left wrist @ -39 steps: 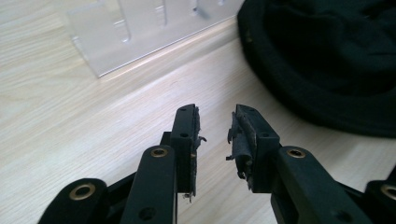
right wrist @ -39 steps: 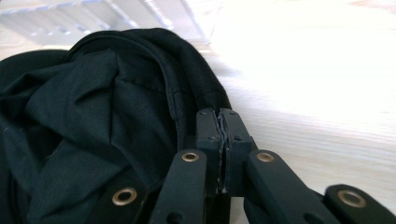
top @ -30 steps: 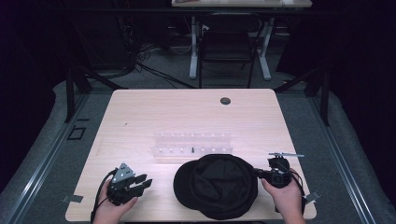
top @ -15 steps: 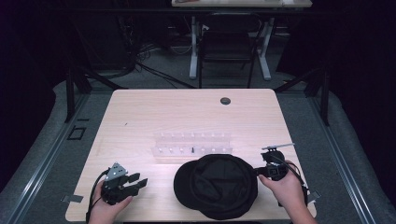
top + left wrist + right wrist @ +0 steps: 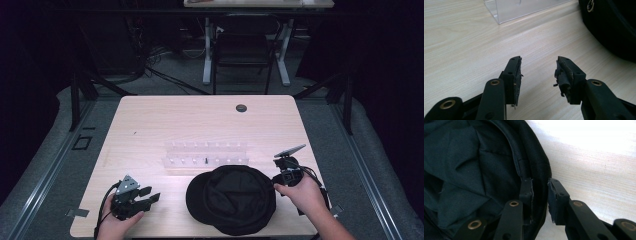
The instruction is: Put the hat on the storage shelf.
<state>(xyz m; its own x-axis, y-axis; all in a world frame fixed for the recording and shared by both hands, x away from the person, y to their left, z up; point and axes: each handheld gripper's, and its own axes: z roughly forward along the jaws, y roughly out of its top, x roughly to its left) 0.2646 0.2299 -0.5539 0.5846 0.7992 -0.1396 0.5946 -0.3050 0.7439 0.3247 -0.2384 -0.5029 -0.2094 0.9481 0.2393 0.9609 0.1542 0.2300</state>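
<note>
**Right gripper straddling the cap rim, left one idle**

So the right gripper (image 5: 540, 195) had its jaws straddling the rim of the cap (image 5: 474, 170), one jaw inside against the dark lining and the other outside over the wood. There was still a narrow gap between the pads, with the rim sitting in that gap, so I wouldn't call it clamped, more like partly closed around the edge. From the high view, the right gripper (image 5: 286, 172) sat at the cap's right edge with the person's right hand (image 5: 305, 195) behind it, and a grey plate stuck up on top of it.

The left gripper (image 5: 537, 72) was wide apart with nothing between the jaws, just bare wood. Its pads (image 5: 562, 75) looked pretty chewed up and frayed. In the high view it rested low at the near left of the tabletop (image 5: 200, 125), held in the left hand (image 5: 117, 225), pointing roughly toward the cap and well apart from it.

The cap (image 5: 232, 200) lay upside down, near the front edge and a bit right of center. Just behind it was a clear plastic rack (image 5: 205, 155), with one small dark bit in its front row that was too small to make out. Farther back there was a small dark round spot (image 5: 241, 108) on the tabletop.
</note>
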